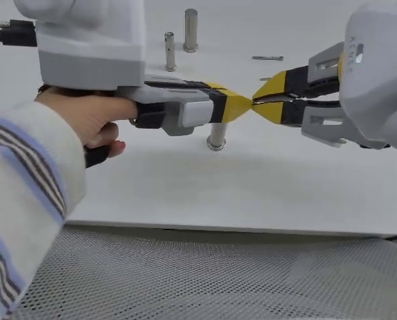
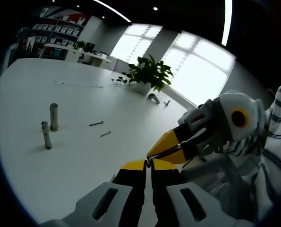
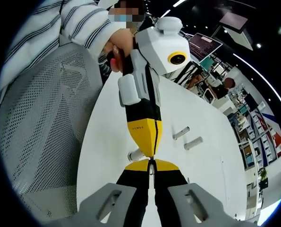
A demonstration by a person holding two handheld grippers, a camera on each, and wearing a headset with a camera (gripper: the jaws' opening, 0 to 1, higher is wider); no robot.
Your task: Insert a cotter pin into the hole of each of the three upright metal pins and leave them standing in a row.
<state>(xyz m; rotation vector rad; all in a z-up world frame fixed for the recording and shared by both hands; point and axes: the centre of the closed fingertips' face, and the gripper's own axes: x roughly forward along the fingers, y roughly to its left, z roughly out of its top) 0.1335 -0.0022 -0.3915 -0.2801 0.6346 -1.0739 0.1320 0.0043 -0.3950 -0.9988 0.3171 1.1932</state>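
My left gripper (image 1: 245, 107) and right gripper (image 1: 255, 101) meet tip to tip above the white table (image 1: 185, 193). A thin cotter pin (image 3: 151, 166) sticks out of the right gripper's (image 3: 151, 163) shut jaws. The left gripper's (image 2: 149, 163) jaws are closed at that same spot; I cannot tell whether they also pinch the pin. One upright metal pin (image 1: 217, 139) stands just below the tips. A slimmer upright pin (image 1: 170, 51) and a thicker one (image 1: 191, 30) stand farther back. Loose cotter pins (image 1: 267, 58) lie behind the right gripper.
A grey mesh chair seat (image 1: 205, 280) lies below the table's near edge. A striped sleeve (image 1: 21, 187) covers the left foreground. In the left gripper view, two loose cotter pins (image 2: 96, 124) lie right of the two far pins (image 2: 54, 117), with a potted plant (image 2: 147, 75) beyond.
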